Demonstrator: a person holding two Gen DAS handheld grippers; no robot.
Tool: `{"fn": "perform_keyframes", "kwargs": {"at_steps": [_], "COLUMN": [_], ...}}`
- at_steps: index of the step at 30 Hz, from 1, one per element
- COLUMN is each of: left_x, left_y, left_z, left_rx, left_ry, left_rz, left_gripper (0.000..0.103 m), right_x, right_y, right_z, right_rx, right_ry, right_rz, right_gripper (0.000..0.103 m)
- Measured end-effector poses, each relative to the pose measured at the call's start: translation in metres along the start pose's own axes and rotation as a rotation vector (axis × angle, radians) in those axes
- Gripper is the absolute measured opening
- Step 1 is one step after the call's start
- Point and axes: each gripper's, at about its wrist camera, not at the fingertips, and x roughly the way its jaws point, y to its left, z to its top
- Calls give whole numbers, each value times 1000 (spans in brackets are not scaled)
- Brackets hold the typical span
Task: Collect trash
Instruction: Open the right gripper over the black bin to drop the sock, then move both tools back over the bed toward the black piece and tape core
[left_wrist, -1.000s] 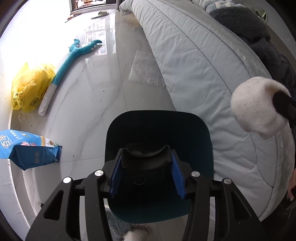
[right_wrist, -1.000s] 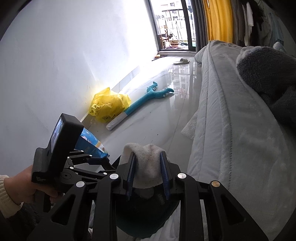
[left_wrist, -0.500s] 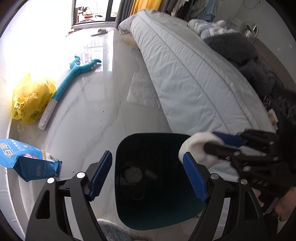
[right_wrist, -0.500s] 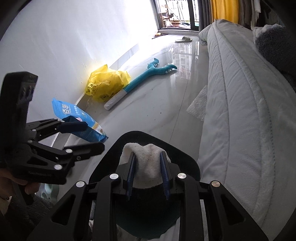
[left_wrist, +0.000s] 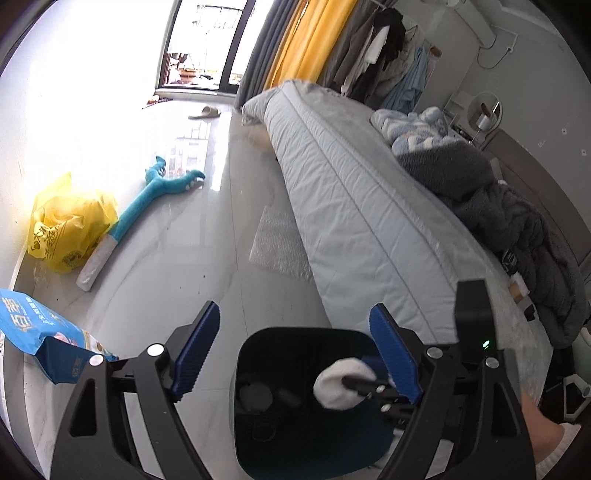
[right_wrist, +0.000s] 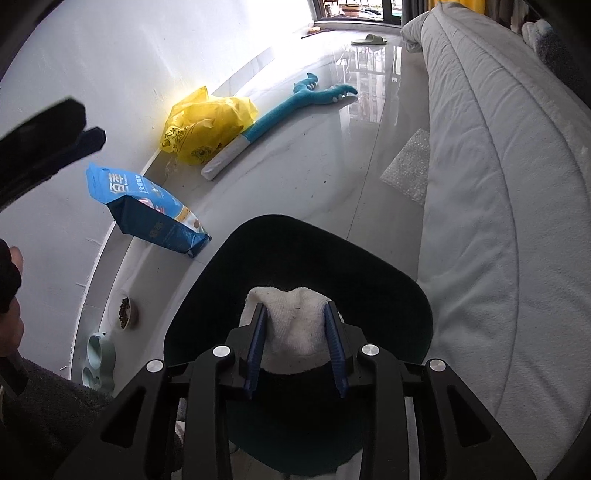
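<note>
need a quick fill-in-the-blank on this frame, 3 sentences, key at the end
1. The white sock sits between the jaws of the ____ gripper.
2. The sock hangs over the open dark ____.
3. The yellow plastic bag lies against the ____.

Missing words: right; bin; wall
</note>
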Motion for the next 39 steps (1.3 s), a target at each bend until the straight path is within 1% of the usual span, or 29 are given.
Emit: {"fn": "perform_keyframes", "kwargs": {"at_steps": [1,2,3,5,7,10,13,15,20,24,29,32,39], "left_x": [-2,-4,-7,-13,-19,-30,-36,-36,-38,-39,-36,-32,-19], "left_y": [0,-1,-4,-10,-15,-26,-41,-53,-84,-109,-134,-150,-183], "left_z": [1,2,4,7,10,14,15,16,18,21,22,22,18], "left_rx": [-2,-4,-6,5,29,59,108,148,196,225,248,254,269], "left_ry": [-12,-25,-42,-69,-96,-146,-186,-192,-220,-244,-264,-266,-250], "left_rz": [-4,-7,-14,-19,7,15,32,47,21,21,3,-15,-55], "left_gripper": [85,85,85,85,85,85,86,86,88,88,91,92,93], "right_x": [1,1,0,-4,-11,-25,-44,-57,-80,-101,-134,-150,-178], "right_y": [1,2,4,4,1,-3,-5,-8,-23,-40,-61,-76,-114], "right_z": [-1,-1,-2,-3,-4,-2,0,-1,-5,-12,-22,-30,-53], "right_rx": [-6,-13,-17,-21,-11,-2,-9,-14,-1,15,36,55,112], "right_ry": [4,10,11,2,-10,-47,-102,-133,-179,-216,-289,-324,-367], "right_rz": [-3,-2,1,2,13,25,30,25,5,-17,-41,-58,-102], "right_gripper": [33,37,44,51,52,52,57,58,59,61,63,65,66]}}
